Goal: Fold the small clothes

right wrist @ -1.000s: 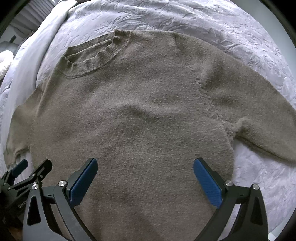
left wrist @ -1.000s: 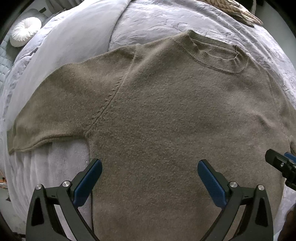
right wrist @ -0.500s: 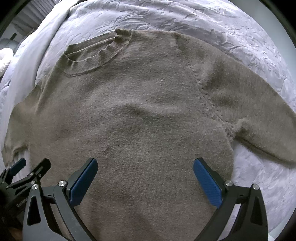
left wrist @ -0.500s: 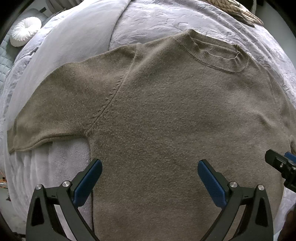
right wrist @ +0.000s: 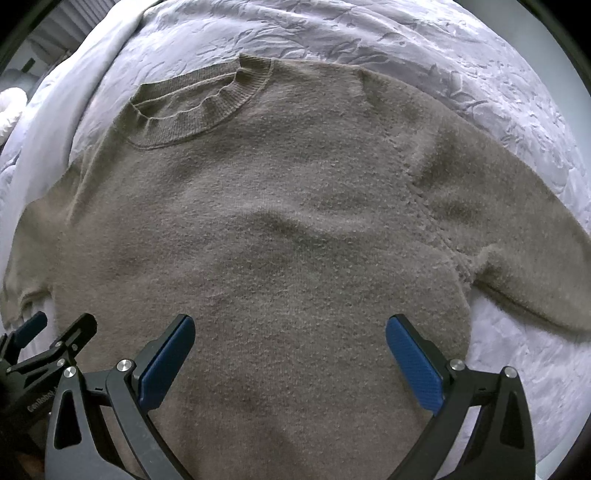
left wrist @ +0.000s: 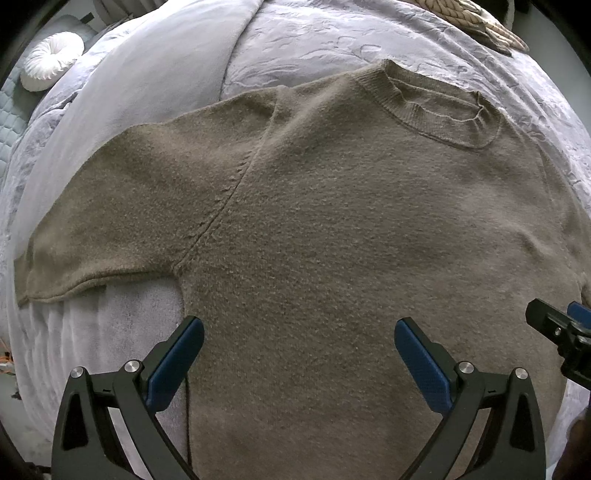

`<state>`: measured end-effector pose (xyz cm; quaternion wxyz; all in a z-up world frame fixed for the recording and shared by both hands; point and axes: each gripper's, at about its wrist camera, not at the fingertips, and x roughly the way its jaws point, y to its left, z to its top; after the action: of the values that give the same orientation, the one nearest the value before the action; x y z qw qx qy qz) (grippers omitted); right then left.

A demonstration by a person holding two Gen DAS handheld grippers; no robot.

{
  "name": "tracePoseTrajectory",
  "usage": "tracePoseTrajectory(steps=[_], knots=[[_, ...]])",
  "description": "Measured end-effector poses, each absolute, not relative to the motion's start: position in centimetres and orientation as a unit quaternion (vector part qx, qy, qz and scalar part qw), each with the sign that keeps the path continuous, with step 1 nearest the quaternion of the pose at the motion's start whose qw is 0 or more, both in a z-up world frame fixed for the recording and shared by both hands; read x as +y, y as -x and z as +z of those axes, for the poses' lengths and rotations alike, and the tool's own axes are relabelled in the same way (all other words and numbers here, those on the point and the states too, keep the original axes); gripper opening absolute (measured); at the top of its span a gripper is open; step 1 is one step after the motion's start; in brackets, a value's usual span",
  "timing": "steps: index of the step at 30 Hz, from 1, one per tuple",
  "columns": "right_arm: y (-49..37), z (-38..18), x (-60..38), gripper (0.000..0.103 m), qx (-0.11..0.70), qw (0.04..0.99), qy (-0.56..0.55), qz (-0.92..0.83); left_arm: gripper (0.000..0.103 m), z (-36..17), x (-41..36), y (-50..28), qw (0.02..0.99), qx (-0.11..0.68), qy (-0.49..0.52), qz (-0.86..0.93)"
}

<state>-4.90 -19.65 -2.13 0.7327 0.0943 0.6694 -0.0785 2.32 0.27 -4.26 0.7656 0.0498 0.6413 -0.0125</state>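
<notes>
A taupe knit sweater (left wrist: 332, 229) lies flat, front up, on a pale bedspread, its ribbed collar (left wrist: 439, 110) toward the far side. One short sleeve (left wrist: 122, 206) spreads out to the left in the left wrist view, the other sleeve (right wrist: 509, 229) to the right in the right wrist view. My left gripper (left wrist: 299, 354) hovers open over the lower left of the sweater's body, nothing between its blue pads. My right gripper (right wrist: 290, 349) stands open over the lower right of the body, also empty. Each gripper shows at the edge of the other's view.
The pale embossed bedspread (right wrist: 369, 33) surrounds the sweater, with a smoother lilac blanket (left wrist: 155, 81) folded at the far left. A round white cushion (left wrist: 51, 62) sits beyond the bed's left corner. A woven tan item (left wrist: 476, 18) lies at the far edge.
The collar has ruffled slightly and a soft crease across the sweater's middle has deepened. Both grippers stay open at nearly the same spots.
</notes>
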Motion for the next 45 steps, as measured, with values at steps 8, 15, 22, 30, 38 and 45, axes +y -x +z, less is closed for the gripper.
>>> tracePoseTrajectory(steps=[8, 15, 22, 30, 38, 45], knots=[[4.6, -2.1, -19.0, 0.103, 0.671, 0.731, -0.092, -0.081, 0.103, -4.5, -0.1, -1.5, 0.765, 0.642, -0.05, -0.01], [4.4, -2.3, -18.9, 0.103, 0.673, 0.729, -0.09, -0.08, 0.103, -4.6, -0.1, -1.6, 0.766, 0.641, -0.05, -0.011], [4.5, -2.6, -19.0, 0.103, 0.674, 0.73, -0.084, -0.082, 0.103, -4.8, -0.1, -1.7, 0.765, 0.642, -0.047, -0.011], [3.8, -2.2, -18.1, 0.103, 0.675, 0.729, -0.076, -0.083, 0.103, -4.3, 0.8, -1.8, 0.766, 0.641, -0.045, -0.013], [3.3, -2.0, -17.8, 0.103, 0.676, 0.728, -0.072, -0.084, 0.103, -4.2, 1.0, -1.4, 0.767, 0.64, -0.043, -0.014], [3.3, -1.9, -17.3, 0.103, 0.678, 0.727, -0.067, -0.087, 0.103, -3.8, 1.1, -1.6, 0.768, 0.639, -0.038, -0.014]])
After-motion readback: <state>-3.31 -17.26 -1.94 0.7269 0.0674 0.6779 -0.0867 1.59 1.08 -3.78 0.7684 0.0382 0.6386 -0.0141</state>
